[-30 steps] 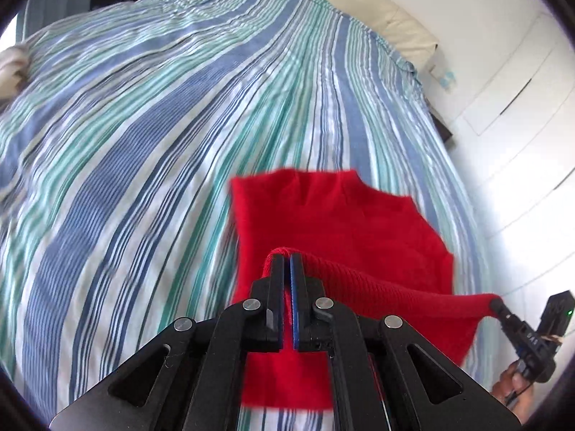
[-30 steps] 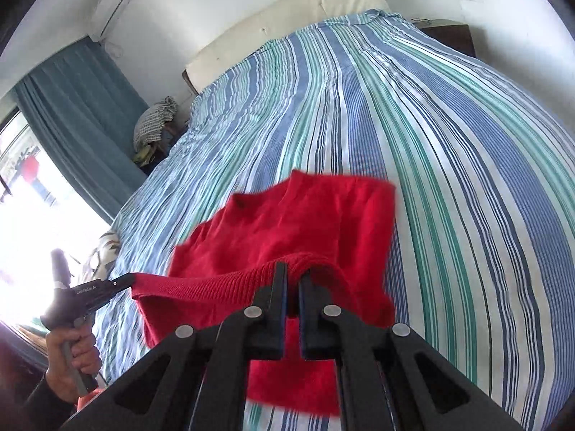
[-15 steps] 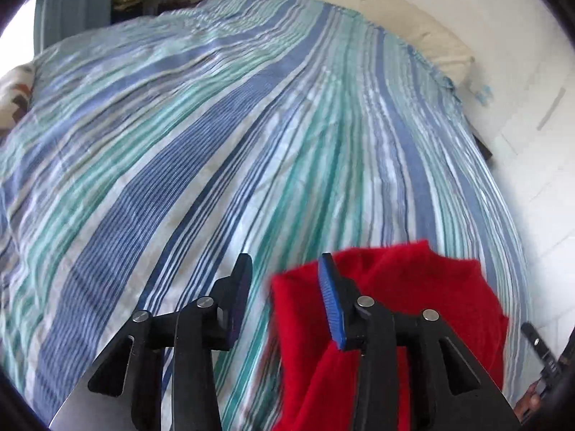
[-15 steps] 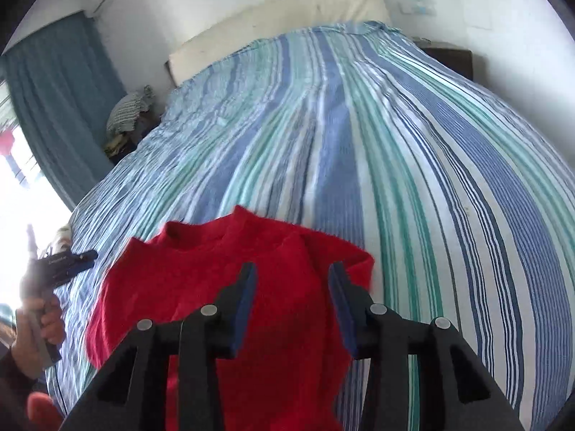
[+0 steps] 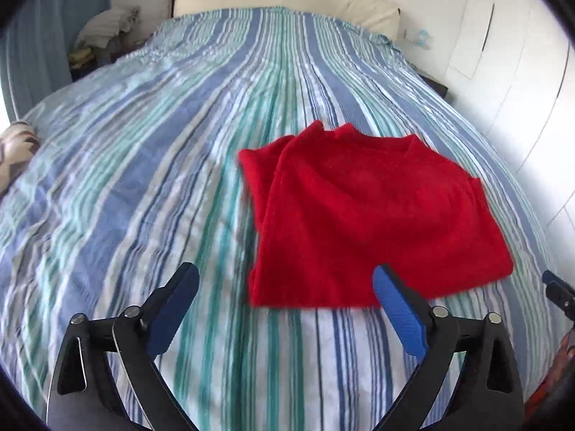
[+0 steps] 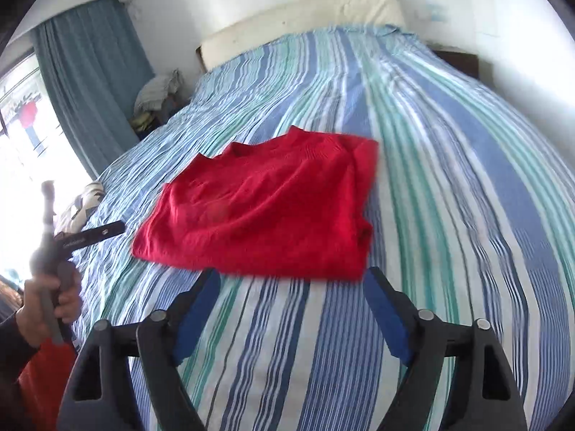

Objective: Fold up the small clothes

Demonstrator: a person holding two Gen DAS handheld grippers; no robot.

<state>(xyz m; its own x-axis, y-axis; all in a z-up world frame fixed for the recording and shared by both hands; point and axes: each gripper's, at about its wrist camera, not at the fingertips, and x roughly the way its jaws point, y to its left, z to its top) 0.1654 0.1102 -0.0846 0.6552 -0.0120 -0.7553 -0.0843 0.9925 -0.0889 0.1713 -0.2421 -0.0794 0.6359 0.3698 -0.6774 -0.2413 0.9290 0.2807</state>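
A red knit top (image 5: 366, 215) lies folded on the striped bedspread (image 5: 161, 165); it also shows in the right wrist view (image 6: 266, 208). My left gripper (image 5: 284, 309) is open and empty, just short of the top's near edge, on its left side. My right gripper (image 6: 291, 312) is open and empty, just short of the near edge too, on the top's right side. The left gripper also shows in the right wrist view (image 6: 104, 231), held in a hand at the far left.
A cream headboard (image 5: 287, 0) stands at the far end of the bed. A pile of clothes (image 5: 104, 32) sits at the far left by a blue curtain (image 6: 90, 72). A patterned cushion (image 5: 14, 147) lies at the left bed edge. White wardrobe doors (image 5: 514, 72) stand on the right.
Both grippers were shut on the top's hem one second ago. They let it go, opened wide and drew back; the top now lies folded on the bed.
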